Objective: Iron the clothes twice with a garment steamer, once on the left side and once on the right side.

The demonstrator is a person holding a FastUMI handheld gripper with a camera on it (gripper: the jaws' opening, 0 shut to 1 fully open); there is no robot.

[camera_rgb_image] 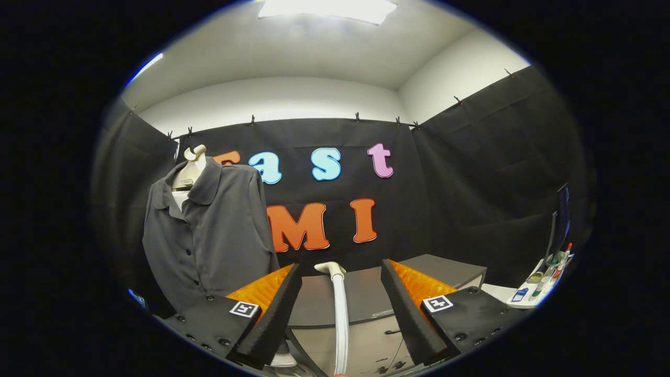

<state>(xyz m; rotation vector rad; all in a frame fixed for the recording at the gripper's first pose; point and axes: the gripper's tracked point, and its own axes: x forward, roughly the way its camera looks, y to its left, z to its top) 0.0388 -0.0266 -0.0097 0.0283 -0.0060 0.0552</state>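
- Hand-held gripper (340, 293): fingers spread wide apart, clamped on nothing.
- Steamer (339, 314): white hose rises between the fingers, pale head at its top, about level with the fingertips. It stands in the gap, touching neither finger as far as I can tell. Lower end of the hose is cut off from sight; I cannot tell what holds it up.
- Long axis of hose: near upright, so it lies across the closing line of the fingers. Judgement: closing as they stand would catch the hose below the head.
- Shirt (209, 235): dark grey, buttoned, hung on a pale hanger (191, 162), beyond the left finger and well off to the left of the steamer. Front faces the gripper; placket runs near upright.
- Table (366, 293): grey, just beyond the fingers, behind the hose.
- Tray (539, 285) of small items lies well to the right, beyond the right finger.
- Judgement: no pass begun; steamer not yet gripped. Once it is held, the move is a swing left, since the shirt lies wholly on that side.
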